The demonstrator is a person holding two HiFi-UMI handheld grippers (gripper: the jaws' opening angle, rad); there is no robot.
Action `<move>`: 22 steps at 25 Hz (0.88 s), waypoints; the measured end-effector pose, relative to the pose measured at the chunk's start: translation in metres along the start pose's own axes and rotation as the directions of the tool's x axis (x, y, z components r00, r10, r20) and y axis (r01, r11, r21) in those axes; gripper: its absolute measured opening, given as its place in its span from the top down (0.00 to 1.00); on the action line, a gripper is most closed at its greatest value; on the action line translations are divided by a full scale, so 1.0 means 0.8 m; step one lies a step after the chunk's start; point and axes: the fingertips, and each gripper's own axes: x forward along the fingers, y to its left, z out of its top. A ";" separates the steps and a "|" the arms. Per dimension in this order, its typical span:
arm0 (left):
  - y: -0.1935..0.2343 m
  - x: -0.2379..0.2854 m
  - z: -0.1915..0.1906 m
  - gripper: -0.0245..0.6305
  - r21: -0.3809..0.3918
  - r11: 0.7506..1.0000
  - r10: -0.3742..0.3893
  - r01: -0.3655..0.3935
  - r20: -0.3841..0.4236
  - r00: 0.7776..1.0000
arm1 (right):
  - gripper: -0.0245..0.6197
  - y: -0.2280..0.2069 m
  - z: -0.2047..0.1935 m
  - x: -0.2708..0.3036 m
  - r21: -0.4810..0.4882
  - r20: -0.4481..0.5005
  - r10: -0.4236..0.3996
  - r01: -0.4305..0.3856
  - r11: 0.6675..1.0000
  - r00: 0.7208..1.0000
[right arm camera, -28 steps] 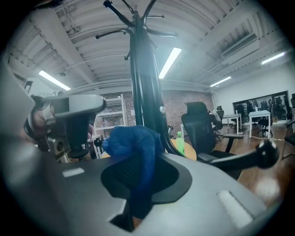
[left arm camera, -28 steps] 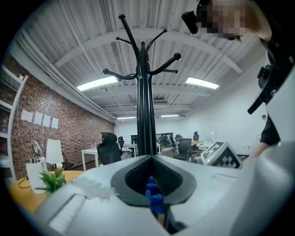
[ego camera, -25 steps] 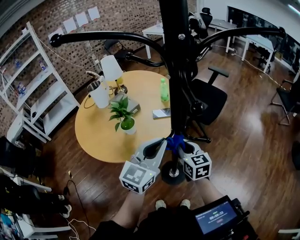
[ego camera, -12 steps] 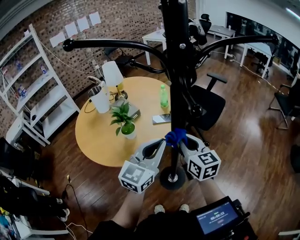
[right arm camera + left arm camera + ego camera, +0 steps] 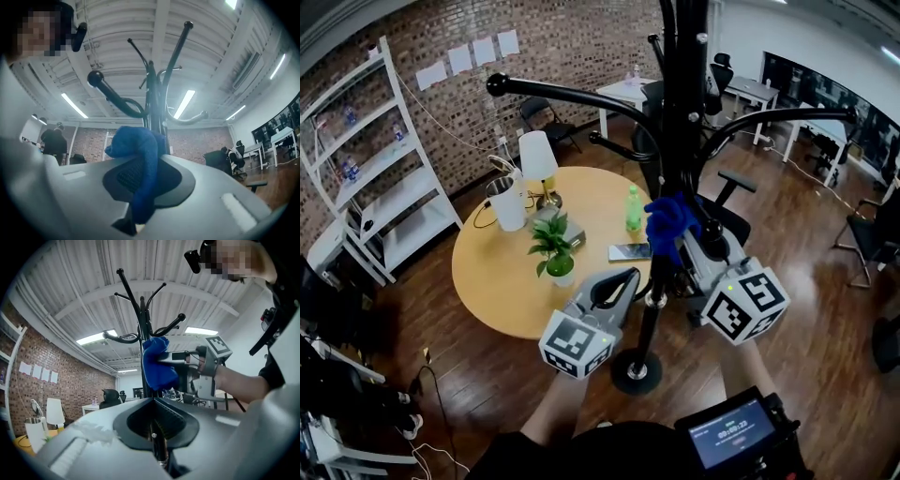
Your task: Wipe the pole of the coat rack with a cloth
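**A:** The pole (image 5: 678, 131) stands where it did, but the right claw (image 5: 686, 234) has climbed it. A second ago it was low, near the base (image 5: 636, 372). Now it sits just under the hook arms.

**B:** Then the shaft below that claw is probably wiped already, and the part above it is left to do.

**A:** And the left claw (image 5: 630, 278)?

**B:** Pressed together on the pole, below the right claw, likely steadying it.

**A:** Which way does the pole run?

**B:** Upright. Its long axis rises straight out of the left claw's jaws, with the hooks overhead.

**A:** The cloth (image 5: 668, 221)?

**B:** Blue, pinched in the right claw's jaws and bunched at their tips against the pole.
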 end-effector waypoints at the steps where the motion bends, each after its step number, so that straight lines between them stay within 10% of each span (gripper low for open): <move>1: 0.001 -0.002 0.006 0.96 0.005 1.000 0.002 -0.002 0.007 1.000 | 0.88 0.003 0.014 0.001 -0.008 0.020 0.003 -0.003 1.000 1.000; 10: 0.010 -0.004 0.019 0.96 0.024 1.000 0.012 -0.013 0.036 0.999 | 0.88 0.012 0.018 0.003 -0.055 0.039 0.012 -0.010 0.998 0.999; 22: -0.006 0.010 -0.037 0.96 -0.019 1.000 -0.023 0.022 -0.058 0.998 | 0.88 -0.022 -0.211 -0.050 0.086 -0.252 -0.068 0.092 0.992 0.965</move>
